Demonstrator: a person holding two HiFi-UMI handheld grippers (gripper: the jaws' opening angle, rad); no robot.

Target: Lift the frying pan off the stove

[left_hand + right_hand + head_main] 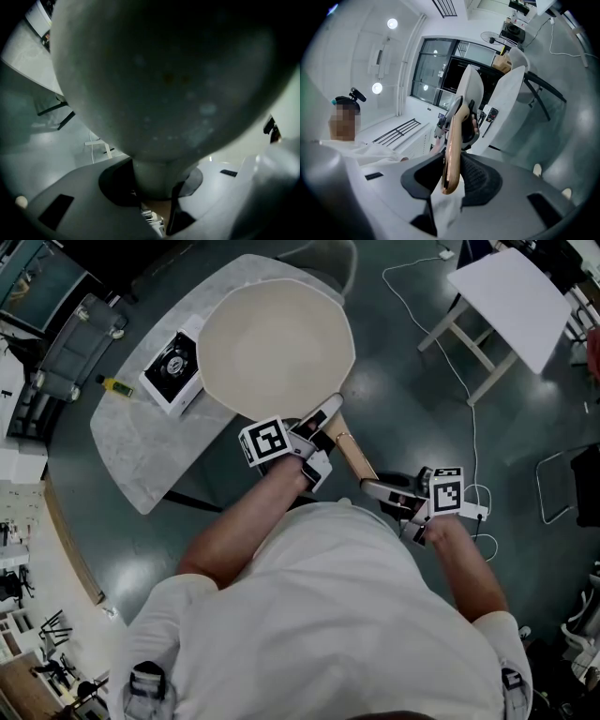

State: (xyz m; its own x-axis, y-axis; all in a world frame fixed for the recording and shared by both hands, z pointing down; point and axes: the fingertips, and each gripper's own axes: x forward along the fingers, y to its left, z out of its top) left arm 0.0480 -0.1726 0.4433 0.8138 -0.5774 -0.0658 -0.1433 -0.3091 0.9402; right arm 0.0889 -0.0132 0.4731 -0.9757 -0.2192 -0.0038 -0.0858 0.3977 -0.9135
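The frying pan (274, 338), cream inside, hangs in the air over the table's right part, clear of the stove (173, 367) to its left. Its wooden handle (354, 456) points back toward me. My left gripper (321, 426) is shut on the handle's neck close to the pan bowl. My right gripper (382, 491) is shut on the handle's far end. In the left gripper view the pan's grey underside (164, 70) fills the frame and the neck (152, 176) sits between the jaws. The right gripper view has the wooden handle (452, 145) clamped between the pads.
The stove is a white box with a black burner on the grey marble table (131, 442). A small yellow object (117, 385) lies beside it. A white table (516, 296) stands at the upper right, and a cable (459, 371) runs over the floor.
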